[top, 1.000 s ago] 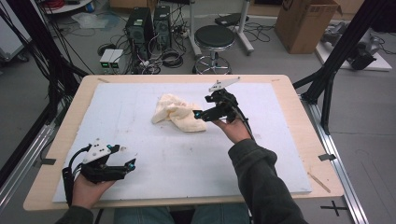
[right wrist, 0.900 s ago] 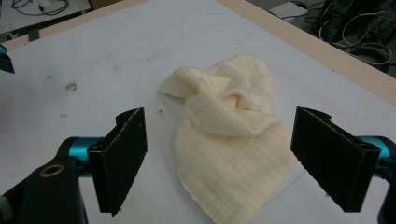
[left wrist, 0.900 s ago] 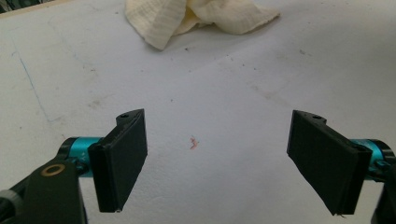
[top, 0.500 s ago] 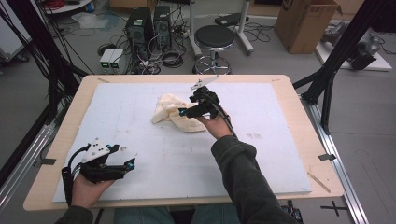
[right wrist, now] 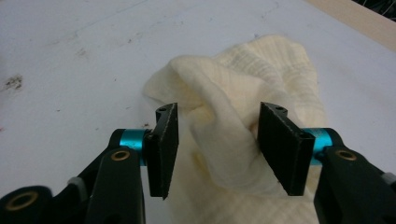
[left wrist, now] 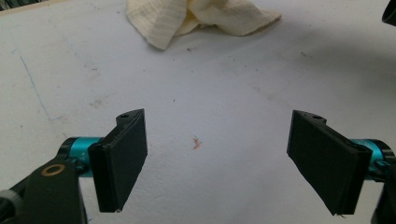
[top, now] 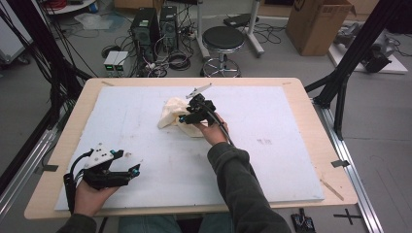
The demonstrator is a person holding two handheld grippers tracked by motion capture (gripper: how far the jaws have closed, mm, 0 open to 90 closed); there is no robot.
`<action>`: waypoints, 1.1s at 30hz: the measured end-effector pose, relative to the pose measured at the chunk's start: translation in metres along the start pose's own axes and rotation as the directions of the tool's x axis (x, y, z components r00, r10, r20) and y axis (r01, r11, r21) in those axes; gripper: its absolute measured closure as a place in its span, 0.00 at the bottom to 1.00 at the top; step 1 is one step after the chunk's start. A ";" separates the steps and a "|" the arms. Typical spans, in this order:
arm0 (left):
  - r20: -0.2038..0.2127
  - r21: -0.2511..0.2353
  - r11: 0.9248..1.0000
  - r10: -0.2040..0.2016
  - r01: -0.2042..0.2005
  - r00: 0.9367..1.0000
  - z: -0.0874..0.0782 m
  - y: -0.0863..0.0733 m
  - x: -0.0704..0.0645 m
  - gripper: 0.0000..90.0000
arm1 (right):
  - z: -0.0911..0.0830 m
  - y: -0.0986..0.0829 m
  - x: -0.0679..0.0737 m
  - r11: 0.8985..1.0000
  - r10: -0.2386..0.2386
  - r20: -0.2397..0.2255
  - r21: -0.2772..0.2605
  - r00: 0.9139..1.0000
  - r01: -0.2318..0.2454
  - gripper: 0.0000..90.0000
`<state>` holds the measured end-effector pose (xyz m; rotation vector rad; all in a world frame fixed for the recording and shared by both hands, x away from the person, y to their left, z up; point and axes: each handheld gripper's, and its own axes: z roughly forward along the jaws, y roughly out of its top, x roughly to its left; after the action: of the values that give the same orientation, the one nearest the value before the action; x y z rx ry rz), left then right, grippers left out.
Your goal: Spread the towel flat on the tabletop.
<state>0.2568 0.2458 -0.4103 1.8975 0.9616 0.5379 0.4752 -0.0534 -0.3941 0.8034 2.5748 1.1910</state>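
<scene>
Right tongs (right wrist: 212, 149) now astride cloth (right wrist: 233, 107)

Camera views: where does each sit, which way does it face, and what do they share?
High view: above the person's side, looking down on the table; both forearms, left gripper, right gripper.
Left gripper view: rides the left gripper, facing across the table; fingers wide apart.
Right gripper view: rides the right gripper, fingers either side of a fold.
Shared: the cream cloth.

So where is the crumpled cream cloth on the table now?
In the high view the crumpled cream cloth lies on the white mat, slightly left of centre towards the far edge. The right gripper is over it, its open jaws either side of a fold.
</scene>
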 end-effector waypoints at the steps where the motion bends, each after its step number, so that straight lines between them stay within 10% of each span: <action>1: -0.001 0.001 1.000 -0.002 0.002 1.000 0.000 0.000 0.000 0.23 | 0.002 0.000 0.000 1.000 0.004 -0.002 -0.001 1.000 -0.004 0.58; 21: 0.006 0.008 1.000 -0.001 0.001 1.000 0.002 0.000 0.000 0.23 | 0.034 -0.014 -0.006 0.997 0.033 0.060 0.067 0.998 -0.037 0.86; 33: 0.003 0.005 1.000 -0.001 0.001 1.000 0.001 -0.001 0.000 0.23 | 0.011 -0.009 -0.012 0.998 0.062 0.006 0.026 0.998 -0.062 0.93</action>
<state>0.2575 0.2458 -0.4118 1.9013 0.9630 0.5328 0.4859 -0.0571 -0.4084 0.8972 2.5846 1.1730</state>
